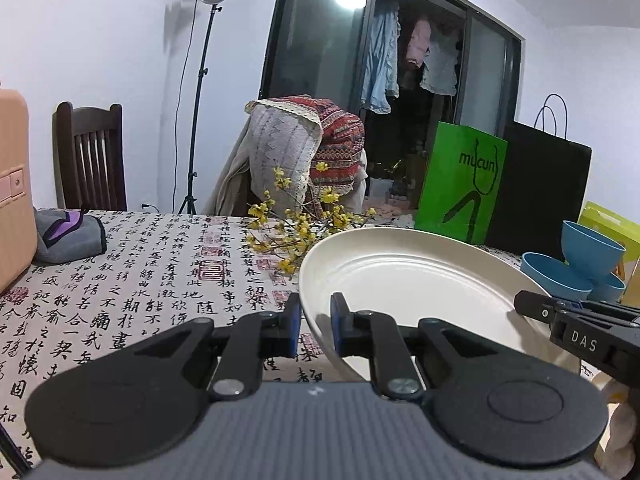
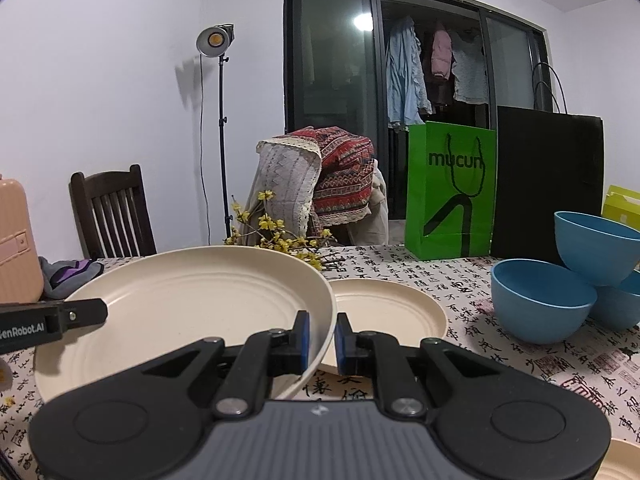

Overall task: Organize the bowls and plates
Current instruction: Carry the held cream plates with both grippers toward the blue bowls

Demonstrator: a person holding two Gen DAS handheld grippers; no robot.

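Observation:
A large cream plate (image 1: 412, 280) (image 2: 188, 304) is held above the table by both grippers. My left gripper (image 1: 316, 326) straddles the plate's left rim, its blue pads a little apart from it. My right gripper (image 2: 322, 338) is shut on the plate's right rim. A smaller cream plate (image 2: 384, 308) lies on the table just beyond the right gripper. Three blue bowls (image 2: 540, 300) (image 1: 592, 256) sit at the right, one resting on the other two. Another cream rim (image 2: 620, 460) shows at the bottom right.
The table (image 1: 160, 280) has a calligraphy-print cloth. Yellow flower twigs (image 1: 296, 224) lie behind the plate. A green bag (image 2: 450, 192) and black bag (image 2: 548, 184) stand at the back right. A pink case (image 1: 12, 184) and grey cloth (image 1: 68, 232) are at the left.

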